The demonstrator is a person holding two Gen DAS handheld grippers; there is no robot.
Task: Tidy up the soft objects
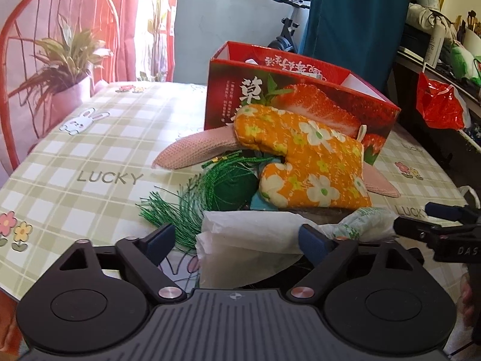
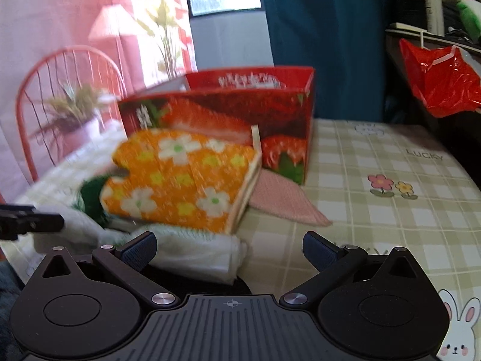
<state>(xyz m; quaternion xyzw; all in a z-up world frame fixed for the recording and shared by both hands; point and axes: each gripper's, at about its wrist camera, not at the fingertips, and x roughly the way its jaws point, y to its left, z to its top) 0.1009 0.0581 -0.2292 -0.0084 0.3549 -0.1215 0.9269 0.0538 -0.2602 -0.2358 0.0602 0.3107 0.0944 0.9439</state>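
An orange flowered oven mitt (image 1: pixel 303 156) lies on a pile of soft things in front of a red strawberry box (image 1: pixel 300 96), which is open at the top. Under the mitt are a pink knitted piece (image 1: pixel 195 147), a green yarn ball with a loose green tassel (image 1: pixel 228 186) and white plastic bags (image 1: pixel 249 234). My left gripper (image 1: pixel 237 237) is open, its fingers on either side of a white bag. My right gripper (image 2: pixel 230 246) is open near the mitt (image 2: pixel 183 177), over a white cloth (image 2: pixel 195 252), with the box (image 2: pixel 234 114) behind. The right gripper's fingers show at the right edge of the left wrist view (image 1: pixel 445 225).
The table (image 1: pixel 99 156) has a green checked cloth with rabbits and flowers. A red wire chair (image 1: pixel 60 45) and a potted plant (image 1: pixel 69 72) stand at the far left. A red plastic bag (image 2: pixel 439 75) hangs on cluttered shelves to the right.
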